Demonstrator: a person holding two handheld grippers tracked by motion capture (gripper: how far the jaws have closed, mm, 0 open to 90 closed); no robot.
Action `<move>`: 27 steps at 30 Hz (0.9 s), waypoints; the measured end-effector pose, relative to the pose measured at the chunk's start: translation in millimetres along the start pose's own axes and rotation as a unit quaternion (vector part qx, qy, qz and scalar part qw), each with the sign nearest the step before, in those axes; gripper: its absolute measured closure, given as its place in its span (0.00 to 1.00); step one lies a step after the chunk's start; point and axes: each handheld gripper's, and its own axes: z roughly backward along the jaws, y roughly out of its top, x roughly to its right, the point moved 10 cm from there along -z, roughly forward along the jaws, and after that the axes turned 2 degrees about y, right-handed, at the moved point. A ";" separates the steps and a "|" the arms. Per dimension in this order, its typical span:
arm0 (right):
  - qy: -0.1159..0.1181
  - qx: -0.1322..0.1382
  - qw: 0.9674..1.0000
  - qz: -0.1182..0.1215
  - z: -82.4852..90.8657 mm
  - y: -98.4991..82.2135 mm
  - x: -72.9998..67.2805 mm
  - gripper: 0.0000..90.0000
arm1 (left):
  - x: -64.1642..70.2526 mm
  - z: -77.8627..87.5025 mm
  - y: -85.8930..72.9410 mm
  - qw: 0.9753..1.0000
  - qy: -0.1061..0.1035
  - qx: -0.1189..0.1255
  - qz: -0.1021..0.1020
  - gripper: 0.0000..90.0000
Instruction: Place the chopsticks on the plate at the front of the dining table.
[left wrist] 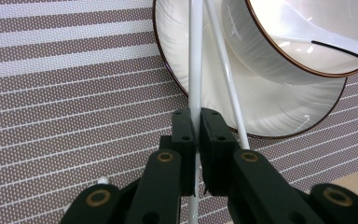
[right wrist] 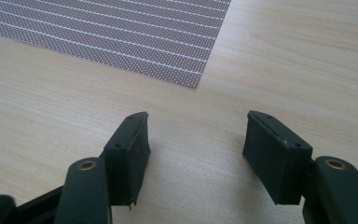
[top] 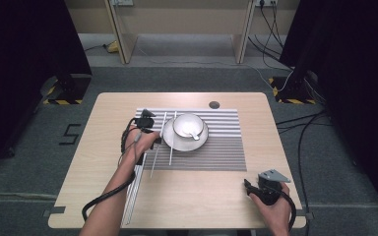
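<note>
- White chopstick (left wrist: pixel 195 70) sits pinched between the pads of the left gripper (left wrist: pixel 198 128), whose jaws are pressed together on it.
- From the left gripper view, this chopstick runs up past the rim of the saucer (left wrist: pixel 279 112); whether it touches the rim I cannot tell.
- A second white chopstick (left wrist: pixel 226 74) lies just beside the held one, slanting across the saucer's edge, outside the jaws.
- On the saucer stands a white bowl (left wrist: pixel 261 51) with a dark rim, and a white spoon (left wrist: pixel 317 32) rests inside it.
- The saucer lies on a brown-and-white striped placemat (top: pixel 226 142), with both chopsticks at its left edge in the high view.
- The right gripper (right wrist: pixel 196 140) rests well apart from the saucer, near the light wooden table's (top: pixel 202 196) front right corner, jaws spread with bare wood between them.
</note>
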 end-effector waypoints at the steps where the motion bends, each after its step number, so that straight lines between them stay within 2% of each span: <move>1: 0.000 0.000 1.000 0.000 0.0 0.0 0.0 0.45 | 0.1 -0.1 0.6 1.000 0.000 0.001 0.001 0.94; 15: 0.000 0.000 1.000 0.000 0.0 0.0 0.0 0.45 | -0.8 -3.1 8.2 1.000 -0.003 0.011 0.010 0.94; 27: 0.000 0.000 1.000 0.000 0.0 0.0 0.0 0.45 | 1.5 -2.2 14.0 1.000 -0.001 0.022 0.009 0.94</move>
